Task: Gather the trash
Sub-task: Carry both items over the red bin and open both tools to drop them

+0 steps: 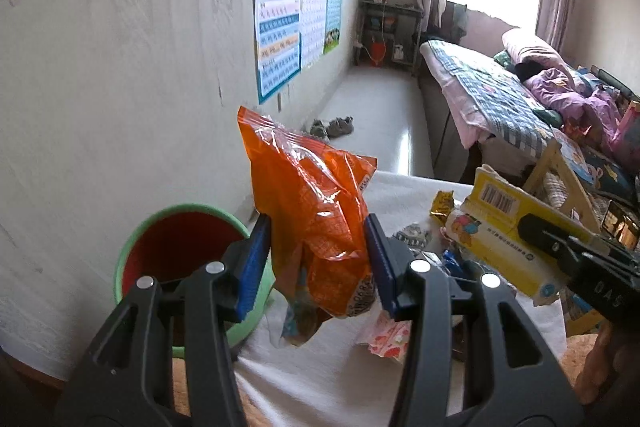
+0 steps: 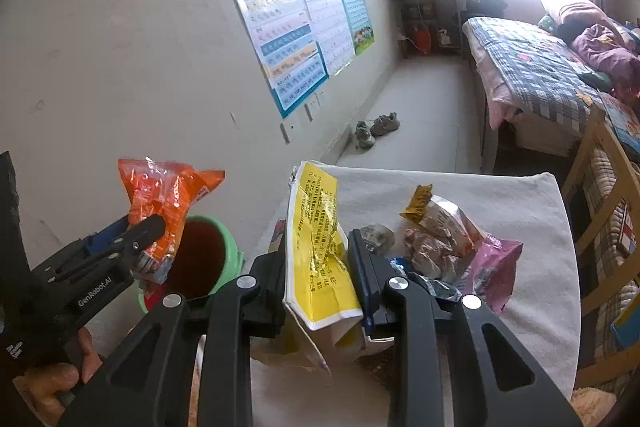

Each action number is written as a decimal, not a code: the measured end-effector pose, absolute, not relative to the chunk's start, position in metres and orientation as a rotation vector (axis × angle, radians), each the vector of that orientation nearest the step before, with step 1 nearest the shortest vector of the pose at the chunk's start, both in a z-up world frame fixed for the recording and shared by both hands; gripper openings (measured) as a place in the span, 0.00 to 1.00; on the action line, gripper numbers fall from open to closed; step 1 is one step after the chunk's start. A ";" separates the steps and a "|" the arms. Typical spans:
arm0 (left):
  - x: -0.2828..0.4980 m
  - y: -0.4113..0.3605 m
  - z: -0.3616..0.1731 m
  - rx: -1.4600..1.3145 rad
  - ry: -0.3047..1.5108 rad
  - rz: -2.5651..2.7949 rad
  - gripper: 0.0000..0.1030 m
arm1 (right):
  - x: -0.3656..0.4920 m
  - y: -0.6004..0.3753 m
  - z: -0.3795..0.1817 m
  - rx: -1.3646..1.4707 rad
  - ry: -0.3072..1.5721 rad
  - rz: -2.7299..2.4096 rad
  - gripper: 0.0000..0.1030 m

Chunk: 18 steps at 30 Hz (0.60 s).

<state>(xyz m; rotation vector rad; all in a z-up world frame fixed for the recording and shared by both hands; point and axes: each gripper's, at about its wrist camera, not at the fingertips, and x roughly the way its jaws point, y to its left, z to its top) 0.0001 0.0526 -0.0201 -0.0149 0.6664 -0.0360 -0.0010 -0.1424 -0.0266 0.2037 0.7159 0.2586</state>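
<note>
My left gripper [image 1: 318, 255] is shut on an orange snack bag [image 1: 308, 195] and holds it up, just right of the green bin with a red inside [image 1: 180, 251]. In the right wrist view the same bag [image 2: 168, 203] hangs over the bin [image 2: 200, 263]. My right gripper [image 2: 318, 263] is shut on a yellow and white package [image 2: 320, 243], lifted above the white cloth table [image 2: 500, 195]. That package also shows in the left wrist view [image 1: 508, 223].
Several wrappers lie on the table: a gold packet [image 2: 418, 205], crumpled bags [image 2: 436, 239], a pink bag [image 2: 494, 263]. A wooden chair [image 2: 600, 211] and a bed [image 2: 540, 67] stand to the right. Shoes [image 2: 376, 129] lie on the floor by the wall.
</note>
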 end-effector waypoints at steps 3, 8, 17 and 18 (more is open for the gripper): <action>-0.002 0.055 -0.017 -0.020 0.652 -0.030 0.44 | -0.003 -0.138 -0.024 0.196 0.710 0.262 0.26; -0.007 0.065 -0.015 -0.030 0.634 -0.010 0.44 | -0.003 -0.130 -0.024 0.183 0.711 0.268 0.26; -0.008 0.100 -0.029 -0.085 0.666 0.049 0.44 | 0.003 -0.109 -0.027 0.153 0.726 0.296 0.26; -0.008 0.106 -0.030 -0.095 0.670 0.058 0.44 | 0.004 -0.105 -0.028 0.149 0.729 0.300 0.26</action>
